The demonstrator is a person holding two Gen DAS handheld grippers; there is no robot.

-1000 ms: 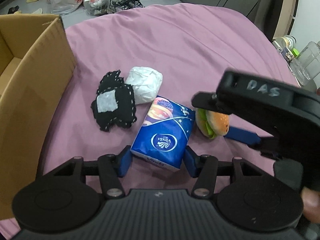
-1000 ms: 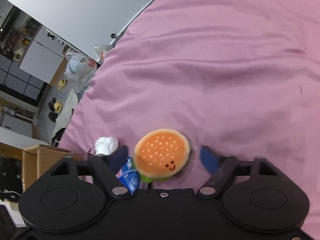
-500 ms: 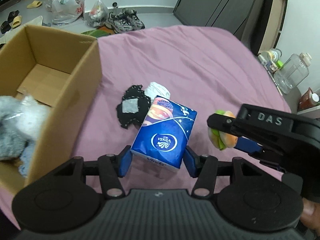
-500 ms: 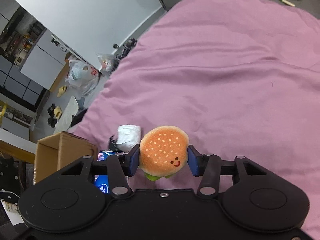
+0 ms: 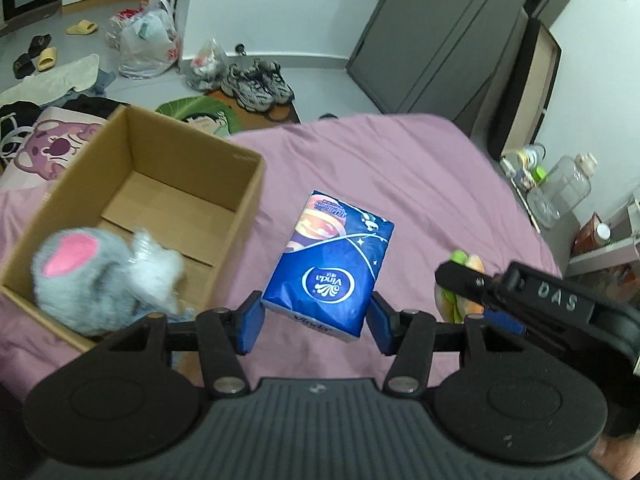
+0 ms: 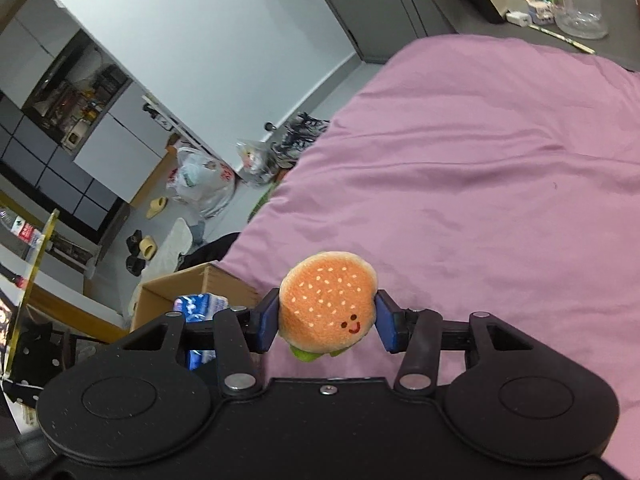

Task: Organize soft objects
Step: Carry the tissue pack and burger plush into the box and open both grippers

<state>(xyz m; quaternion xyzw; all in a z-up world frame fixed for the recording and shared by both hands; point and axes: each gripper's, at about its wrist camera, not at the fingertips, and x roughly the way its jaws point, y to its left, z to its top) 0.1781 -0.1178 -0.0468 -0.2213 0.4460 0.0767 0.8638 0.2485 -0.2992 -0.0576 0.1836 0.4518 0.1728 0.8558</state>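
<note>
- Left gripper (image 5: 316, 322): blue pads clamped on the near end of a blue tissue pack (image 5: 330, 264), one pad on each side; the pack is carried clear above the pink bedspread (image 5: 400, 168).
- Right gripper (image 6: 327, 327): jaws have just been closing; pads now press both sides of a burger plush (image 6: 326, 306), bun side up, stitched smile facing the camera, green lettuce edge showing underneath.
- Left wrist view: the right gripper sits at the right edge, the burger plush partly hidden behind its arm.
- Cardboard box (image 5: 236, 216): open, on the bed left of the tissue pack. Inside, at its near end, a grey plush toy (image 5: 92, 276) with a pink patch; blurred.
- Far floor: sneakers (image 5: 258, 84), plastic bags (image 5: 146, 42), slippers (image 5: 44, 58).
- Right of the bed: clear plastic jar (image 5: 560, 192).
</note>
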